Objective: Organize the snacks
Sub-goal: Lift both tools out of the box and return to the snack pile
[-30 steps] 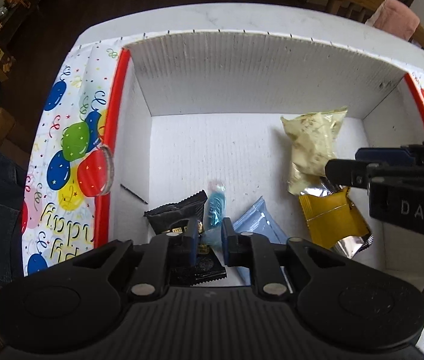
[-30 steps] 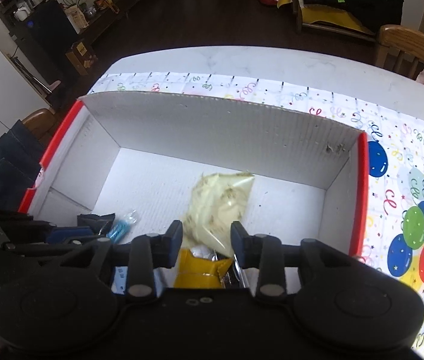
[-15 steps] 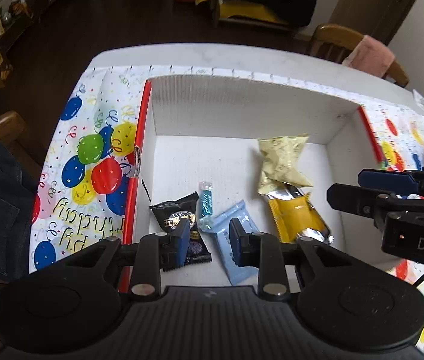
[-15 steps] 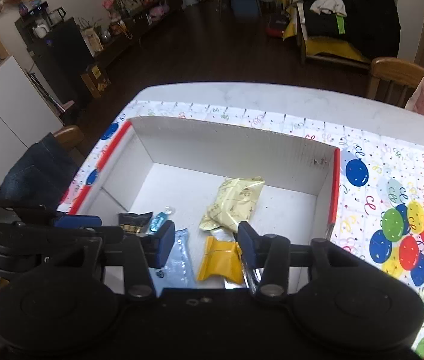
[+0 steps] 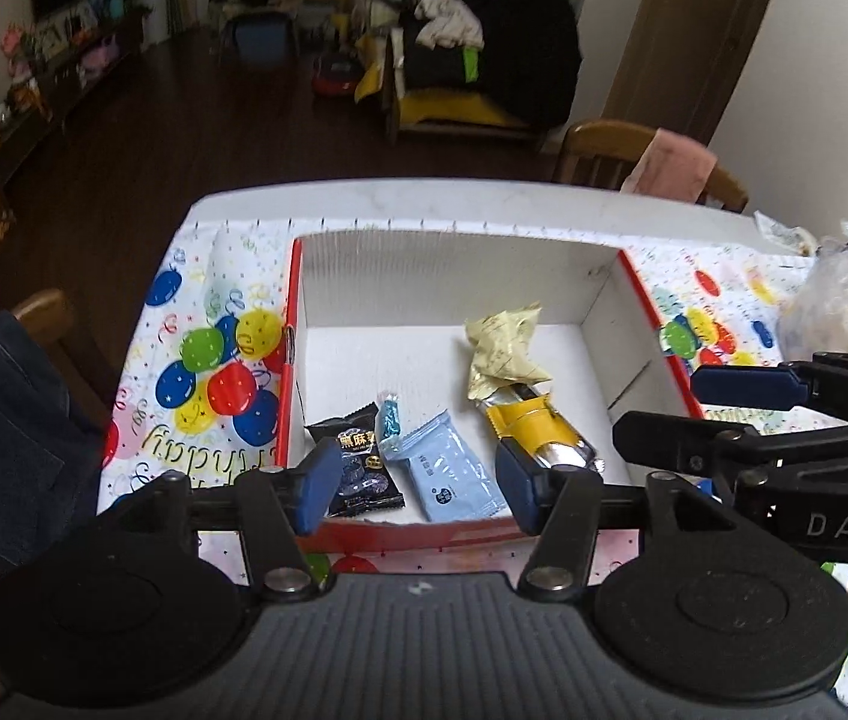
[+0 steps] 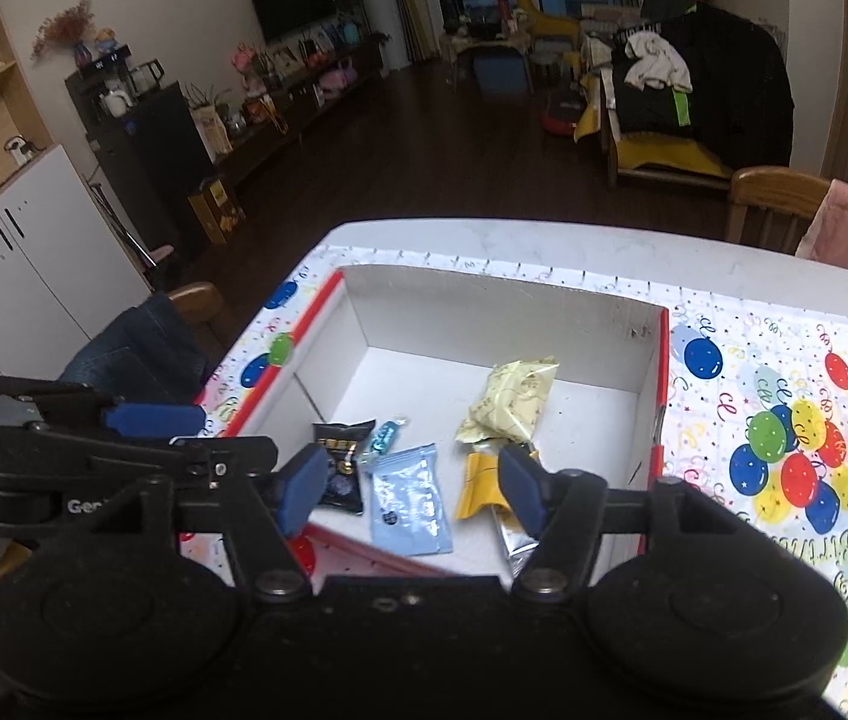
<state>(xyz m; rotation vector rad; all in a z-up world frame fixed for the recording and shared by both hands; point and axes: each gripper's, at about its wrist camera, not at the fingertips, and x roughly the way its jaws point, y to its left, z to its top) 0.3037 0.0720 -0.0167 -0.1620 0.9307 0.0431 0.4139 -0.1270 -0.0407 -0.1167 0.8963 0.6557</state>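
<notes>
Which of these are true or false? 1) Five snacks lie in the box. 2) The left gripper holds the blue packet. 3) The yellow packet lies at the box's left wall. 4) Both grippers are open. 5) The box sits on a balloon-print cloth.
1) True: the black packet, small teal candy, blue packet, yellow packet and cream packet lie in the box.
2) False: the left gripper holds nothing; its jaws have just been opening.
3) False: the black packet lies there; the yellow one is right of the middle.
4) True: the right gripper is also open and empty, its jaws just opening.
5) True: the cloth lies under it.
</notes>
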